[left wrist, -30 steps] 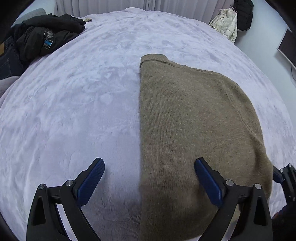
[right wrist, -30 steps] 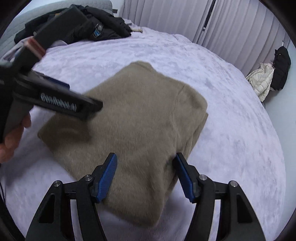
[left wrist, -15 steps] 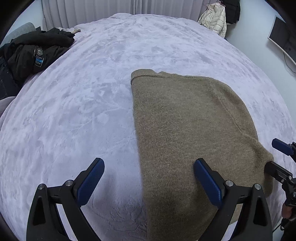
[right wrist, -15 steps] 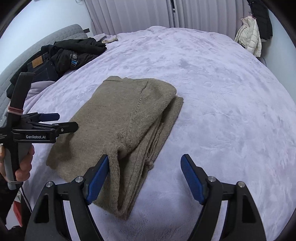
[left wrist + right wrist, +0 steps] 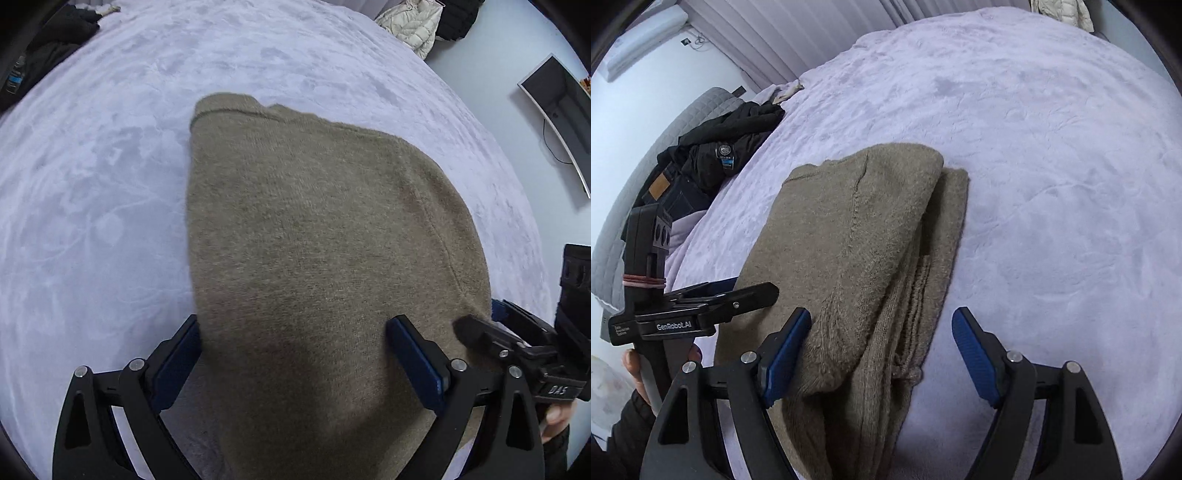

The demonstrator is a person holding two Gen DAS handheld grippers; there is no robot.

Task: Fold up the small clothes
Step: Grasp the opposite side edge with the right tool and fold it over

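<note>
Right claw: the right gripper (image 5: 881, 354), black-framed with blue ribbed pads, stands wide open; its jaws have just been spreading. The layered right edge of the sweater lies between the pads, the left pad (image 5: 785, 354) right against the fuzzy knit, the right pad over bare blanket. Nothing is pinched.

Left claw: the left gripper (image 5: 295, 363), same black frame and blue pads, is also spread wide, straddling the near end of the sweater. The left pad (image 5: 177, 365) sits at the knit's left edge, the right pad (image 5: 415, 358) over the cloth itself. Whether either pad presses on the wool I cannot tell; it has no grip on anything.

Hands: fingers (image 5: 635, 369) wrap the left tool's handle, seen from the right camera; a fingertip (image 5: 557, 415) shows behind the right tool, seen from the left one.

Sweater: the folded olive-brown knitted sweater (image 5: 849, 236) lies flat on the bed, a tidy oblong with stacked layers showing along its right side.

Bed: a pale lilac plush blanket (image 5: 1052, 166) covers it, bare around the sweater.

Further off: a heap of black clothing and dark jeans (image 5: 713, 155) at the far left edge, well apart from the sweater; a cream puffer jacket (image 5: 410, 22) hanging beyond the bed; a curved monitor (image 5: 557, 110) by the wall.
</note>
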